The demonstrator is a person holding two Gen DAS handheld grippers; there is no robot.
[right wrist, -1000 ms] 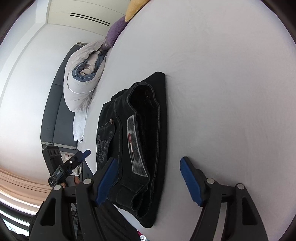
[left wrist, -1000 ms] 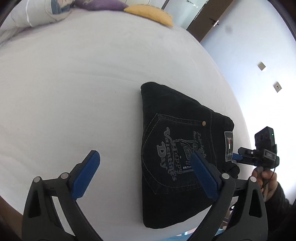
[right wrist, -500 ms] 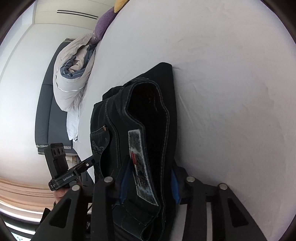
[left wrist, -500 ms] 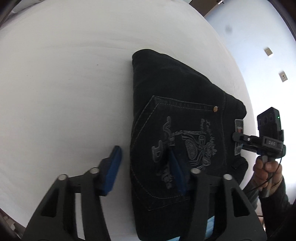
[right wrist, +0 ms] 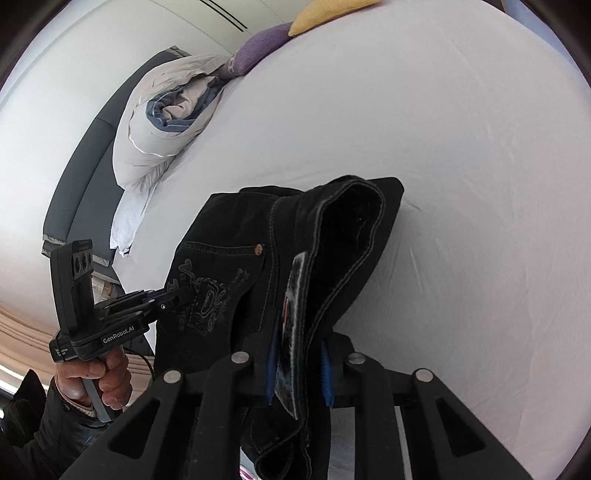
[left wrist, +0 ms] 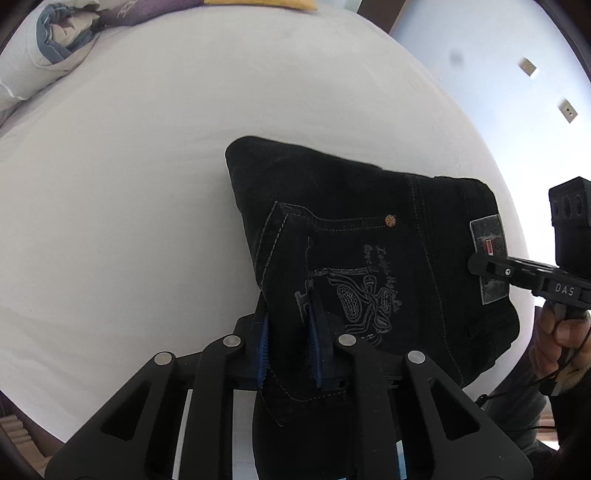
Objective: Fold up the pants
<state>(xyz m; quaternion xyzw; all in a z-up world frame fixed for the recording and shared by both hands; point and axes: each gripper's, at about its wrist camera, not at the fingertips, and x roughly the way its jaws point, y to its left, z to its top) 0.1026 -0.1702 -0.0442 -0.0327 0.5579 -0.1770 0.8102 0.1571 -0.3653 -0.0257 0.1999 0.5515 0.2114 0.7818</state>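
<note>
Folded black pants (left wrist: 351,236) with an embroidered back pocket lie at the near edge of a white bed (left wrist: 147,166). My left gripper (left wrist: 290,332) is shut on the pocket-side edge of the pants. My right gripper (right wrist: 297,363) is shut on the waistband with its grey label (right wrist: 291,332), and that end is raised off the bed. The pants also show in the right wrist view (right wrist: 229,266). The right gripper shows at the right of the left wrist view (left wrist: 476,266), the left gripper at the left of the right wrist view (right wrist: 184,295).
A rolled white and blue duvet (right wrist: 166,122) lies at the far end of the bed, beside a purple cushion (right wrist: 258,48) and a yellow cushion (right wrist: 325,13). A grey headboard (right wrist: 81,155) stands behind. A wall with sockets (left wrist: 554,92) is to the right.
Both grippers went from open to shut on the pants: the left on the pocket edge, the right on the waistband. The pants' near side has lifted a little.
</note>
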